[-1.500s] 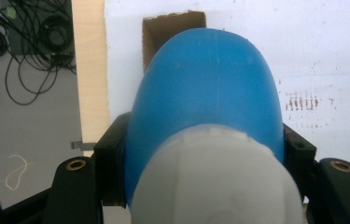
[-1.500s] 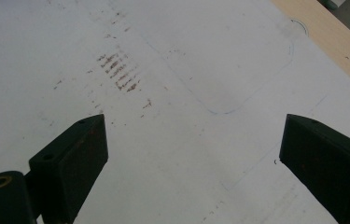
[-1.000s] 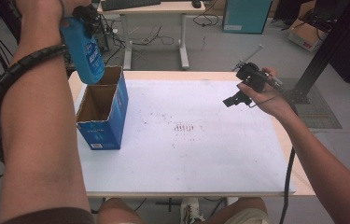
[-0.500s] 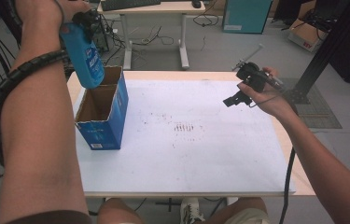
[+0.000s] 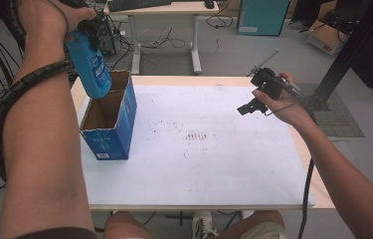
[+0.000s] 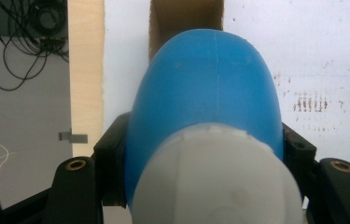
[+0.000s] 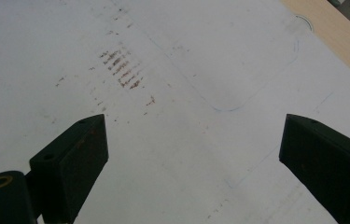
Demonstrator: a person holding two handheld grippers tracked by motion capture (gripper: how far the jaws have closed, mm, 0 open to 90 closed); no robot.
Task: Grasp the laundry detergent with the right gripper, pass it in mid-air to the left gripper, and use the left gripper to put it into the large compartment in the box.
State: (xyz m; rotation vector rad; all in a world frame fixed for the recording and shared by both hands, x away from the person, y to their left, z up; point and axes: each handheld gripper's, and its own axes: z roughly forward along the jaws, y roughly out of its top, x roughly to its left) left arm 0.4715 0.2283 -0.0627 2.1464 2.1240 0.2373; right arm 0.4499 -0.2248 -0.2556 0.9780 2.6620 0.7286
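- The left gripper (image 5: 87,27) is up high at the left side of the table (image 5: 199,184). Its two black jaws squeeze a blue bottle (image 5: 88,64) by the top end, near the white cap (image 6: 217,179).
- The bottle hangs with its bottom end down, right above the open blue box (image 5: 108,119). Its low end looks close to the rim of the box, but I cannot tell if it touches.
- The box stands near the left edge of the white mat (image 5: 194,164). From the high view its inside looks bare, brown card.
- In the middle, the mat has some small brown marks (image 5: 196,135).
- At the right, the right gripper (image 5: 253,105) is held up over the mat, well apart from the box. Its jaws are wide open and hold nothing.
- My guess is the job is to put the bottle in the box. The pick-up is done. What is left is to bring the bottle down inside and let go.
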